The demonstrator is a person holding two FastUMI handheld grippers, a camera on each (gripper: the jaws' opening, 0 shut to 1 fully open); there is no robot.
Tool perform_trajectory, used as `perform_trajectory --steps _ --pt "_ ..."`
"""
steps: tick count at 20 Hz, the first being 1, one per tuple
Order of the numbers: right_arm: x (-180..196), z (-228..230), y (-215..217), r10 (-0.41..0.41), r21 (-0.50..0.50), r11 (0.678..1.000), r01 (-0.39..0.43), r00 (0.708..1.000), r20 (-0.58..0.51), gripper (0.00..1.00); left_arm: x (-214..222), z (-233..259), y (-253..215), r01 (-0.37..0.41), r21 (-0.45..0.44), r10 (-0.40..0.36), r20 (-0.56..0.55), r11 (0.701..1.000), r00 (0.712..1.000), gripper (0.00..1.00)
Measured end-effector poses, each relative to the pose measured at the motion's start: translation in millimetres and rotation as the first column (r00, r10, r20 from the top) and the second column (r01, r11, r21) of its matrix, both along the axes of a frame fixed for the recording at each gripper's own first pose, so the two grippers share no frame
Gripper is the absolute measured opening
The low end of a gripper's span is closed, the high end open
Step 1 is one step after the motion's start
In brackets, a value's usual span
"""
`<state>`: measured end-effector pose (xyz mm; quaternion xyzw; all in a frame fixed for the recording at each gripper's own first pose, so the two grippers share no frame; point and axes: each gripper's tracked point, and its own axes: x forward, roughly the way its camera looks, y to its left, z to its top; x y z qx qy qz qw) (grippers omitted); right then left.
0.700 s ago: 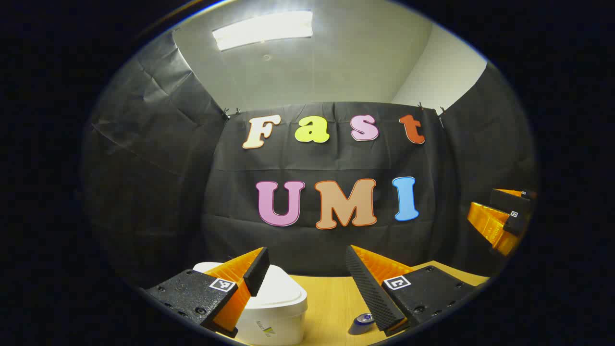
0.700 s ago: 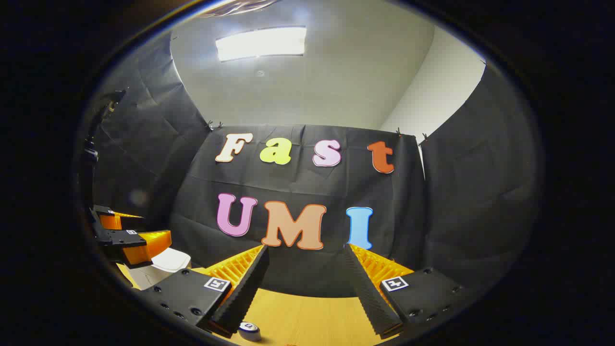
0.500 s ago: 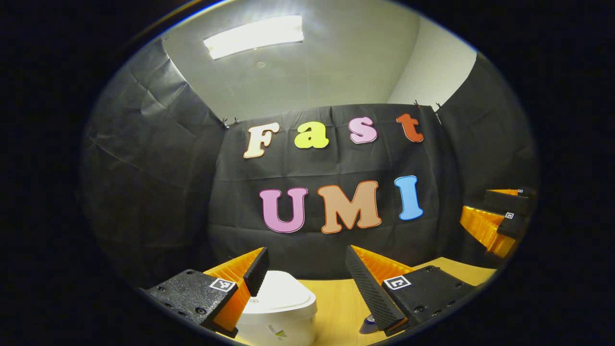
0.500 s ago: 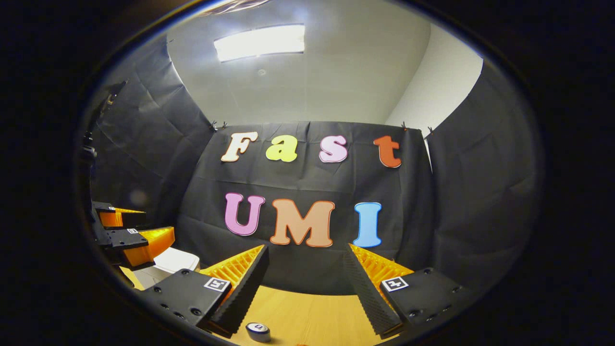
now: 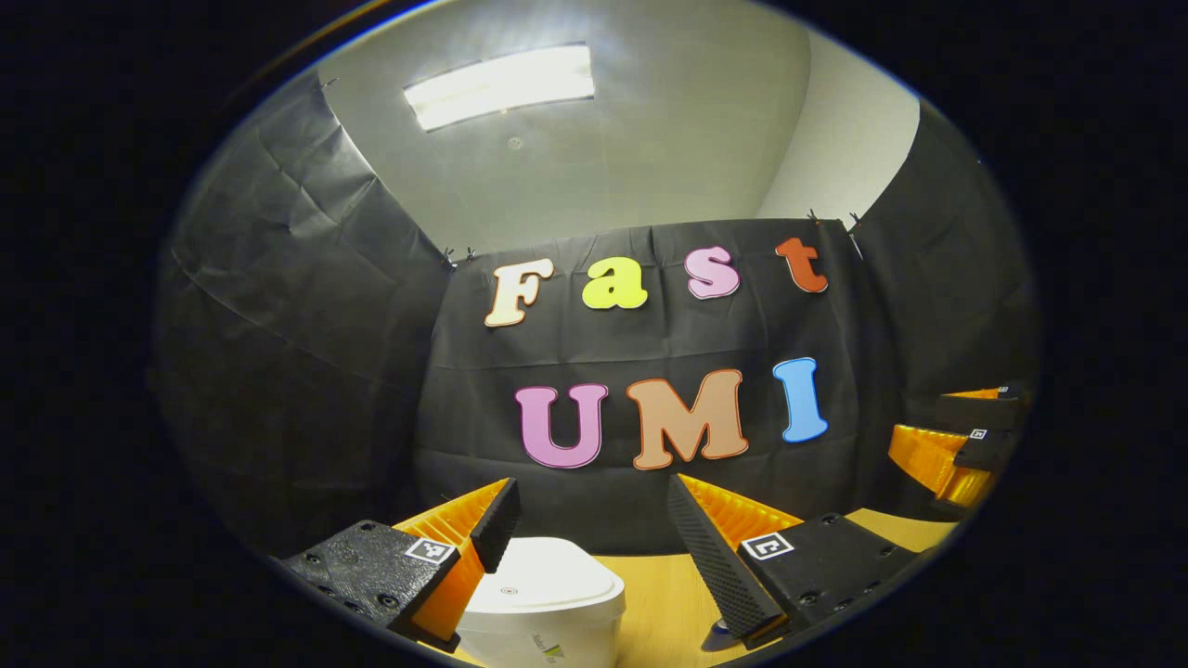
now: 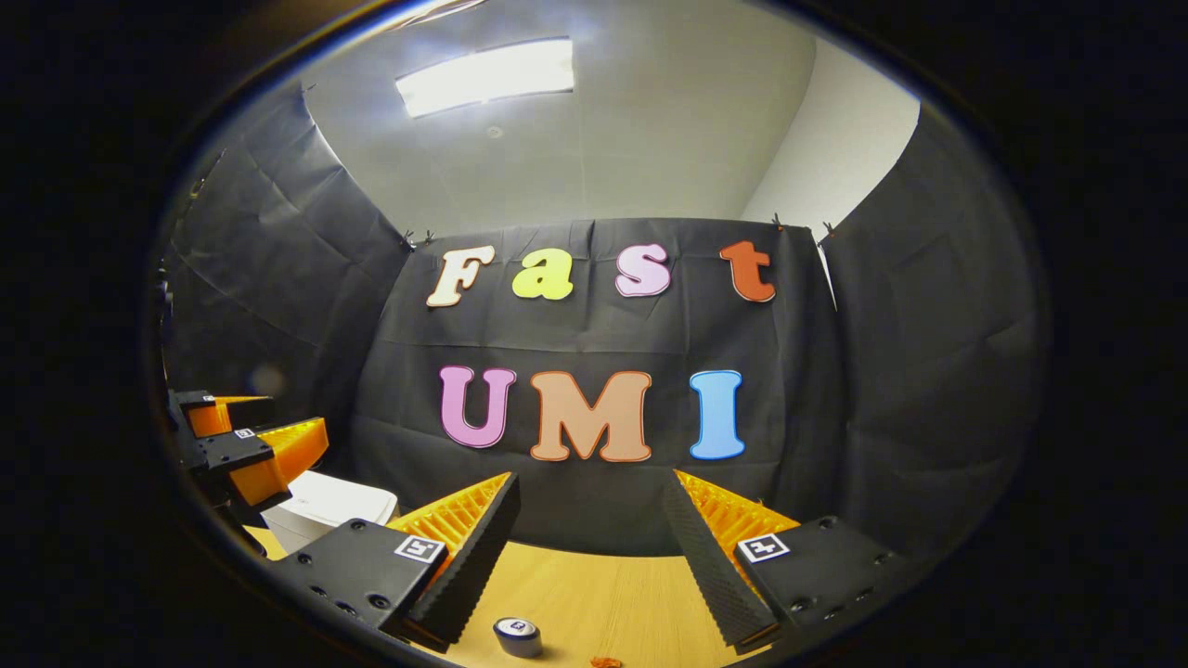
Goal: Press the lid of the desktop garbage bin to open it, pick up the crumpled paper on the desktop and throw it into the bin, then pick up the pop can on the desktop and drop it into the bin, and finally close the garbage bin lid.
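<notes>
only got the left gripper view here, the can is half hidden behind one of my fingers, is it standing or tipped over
Observer: Standing. In the right gripper view the pop can is upright on the table, top up, low between the fingers of the right gripper and nearer the finger on the left of that view.
Operator: is that gripper ready to take it
Observer: Its jaws stand wide open with nothing between them.
Operator: any sign of the paper
Observer: A small reddish scrap lies at the bottom edge of that view, to the right of the can. It is too cut off to tell whether it is the crumpled paper.
</notes>
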<state>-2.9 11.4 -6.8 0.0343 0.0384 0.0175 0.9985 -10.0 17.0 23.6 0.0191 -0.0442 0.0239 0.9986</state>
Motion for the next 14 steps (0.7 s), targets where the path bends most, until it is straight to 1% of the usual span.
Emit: perform_trajectory --steps 1,3,4,5,6,7,8,9,10,11,12,13,14 --pt "-2.1 2.0 0.9 0.003 -0.001 1.000 -0.003 1.000 0.005 0.98 1.5 -0.7 -1.3 0.007 -0.005 -0.007 -0.003 1.000 1.000 0.99" --pt "-5.4 6.1 1.8 0.012 0.004 1.000 -0.012 1.000 0.016 0.98 1.6 -4.2 -6.3 0.022 -0.008 -0.022 -0.011 1.000 1.000 0.99" --pt "-6.4 8.7 3.0 0.018 0.010 1.000 -0.018 1.000 0.023 0.96 0.3 -4.9 -10.6 0.040 -0.014 -0.041 -0.012 0.999 0.999 0.99" --pt "-9.8 9.1 0.4 0.015 0.015 1.000 -0.016 0.999 0.028 0.98 0.2 -3.8 -15.3 0.055 -0.019 -0.056 -0.011 0.998 0.998 0.99" --pt "-10.1 10.0 -2.8 0.007 0.016 1.000 -0.008 0.999 0.031 0.98 0.7 -4.3 -14.6 0.060 -0.022 -0.060 -0.010 0.998 0.998 0.95" --pt "-10.7 11.0 -5.7 0.000 0.013 1.000 0.000 1.000 0.031 0.98 0.6 -3.8 -14.9 0.060 -0.023 -0.061 -0.009 0.998 0.998 0.99" --pt "-11.3 9.5 -8.3 -0.008 0.008 1.000 0.008 1.000 0.026 0.98 0.6 -3.7 -13.5 0.058 -0.021 -0.058 -0.009 0.998 0.998 0.95" --pt "-12.1 9.4 -9.0 -0.012 0.004 1.000 0.012 1.000 0.019 1.00 1.1 -3.6 -12.3 0.054 -0.019 -0.054 -0.012 0.998 0.998 0.94" --pt "-11.7 7.8 -8.9 -0.012 0.003 1.000 0.012 1.000 0.011 1.00 0.5 -5.2 -11.7 0.048 -0.017 -0.048 -0.015 0.999 0.999 0.92" --pt "-11.6 4.7 -8.4 -0.009 0.007 1.000 0.009 1.000 0.003 1.00 -0.4 -5.9 -10.8 0.044 -0.015 -0.044 -0.018 0.999 0.999 0.93" --pt "-11.9 3.2 -7.4 -0.006 0.013 1.000 0.006 1.000 -0.002 0.98 -0.3 -6.2 -9.7 0.040 -0.014 -0.040 -0.020 0.999 0.999 0.90" --pt "-10.9 3.3 -6.2 -0.001 0.016 1.000 0.001 1.000 -0.007 1.00 0.0 -5.7 -8.3 0.036 -0.011 -0.036 -0.023 0.999 0.999 0.90" --pt "-11.6 2.7 -4.3 0.005 0.016 1.000 -0.005 1.000 -0.011 1.00 -0.7 -6.5 -8.1 0.034 -0.008 -0.034 -0.024 0.999 0.999 0.90"
